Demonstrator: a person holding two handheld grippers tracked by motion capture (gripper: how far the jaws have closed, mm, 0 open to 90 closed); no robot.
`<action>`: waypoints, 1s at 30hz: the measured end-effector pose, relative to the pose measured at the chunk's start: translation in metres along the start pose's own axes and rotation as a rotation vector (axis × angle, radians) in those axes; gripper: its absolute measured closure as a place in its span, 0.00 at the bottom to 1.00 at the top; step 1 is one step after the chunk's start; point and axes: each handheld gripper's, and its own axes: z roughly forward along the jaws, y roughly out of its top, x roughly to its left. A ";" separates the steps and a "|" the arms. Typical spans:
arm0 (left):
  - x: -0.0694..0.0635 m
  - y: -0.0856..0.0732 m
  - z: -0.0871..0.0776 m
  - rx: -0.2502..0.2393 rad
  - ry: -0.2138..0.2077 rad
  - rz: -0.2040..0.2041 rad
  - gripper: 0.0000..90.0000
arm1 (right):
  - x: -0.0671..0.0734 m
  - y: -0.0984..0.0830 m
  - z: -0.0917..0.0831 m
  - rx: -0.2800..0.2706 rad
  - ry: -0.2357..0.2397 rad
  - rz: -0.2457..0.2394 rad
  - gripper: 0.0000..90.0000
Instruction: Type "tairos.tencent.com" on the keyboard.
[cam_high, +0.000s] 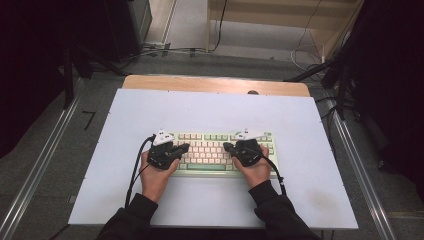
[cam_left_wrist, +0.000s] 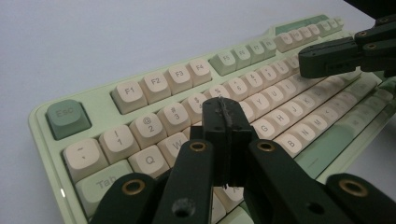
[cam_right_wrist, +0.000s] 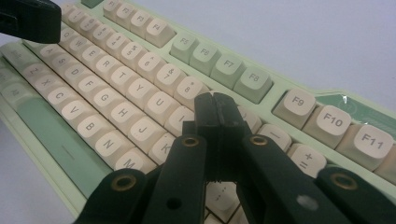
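A white table top (cam_high: 210, 107) spreads across the middle of the high view, and on it, a little toward six o'clock from its centre, lies a pale green keyboard (cam_high: 207, 149) with cream keys, its long side running from nine to three o'clock. The person's two hands come in from six o'clock, one at each end of the keyboard. The left gripper (cam_high: 183, 147) sits over the nine o'clock end with its tip pointing toward three o'clock; its jaws are pressed together with nothing between them, hovering just above the letter keys near the number row. The right gripper (cam_high: 227, 146) sits over the three o'clock end pointing toward nine o'clock, jaws likewise together and empty, just above the keys right of the middle letters.
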 end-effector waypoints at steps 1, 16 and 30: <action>0.000 0.000 -0.001 0.000 0.002 -0.001 1.00 | 0.000 0.000 0.000 0.001 0.001 -0.002 0.97; 0.003 -0.002 -0.004 -0.005 0.005 -0.008 1.00 | 0.001 -0.001 0.003 0.011 0.002 -0.006 0.97; 0.005 -0.003 -0.005 -0.003 0.007 -0.005 1.00 | 0.001 -0.002 0.004 0.019 0.011 -0.001 0.97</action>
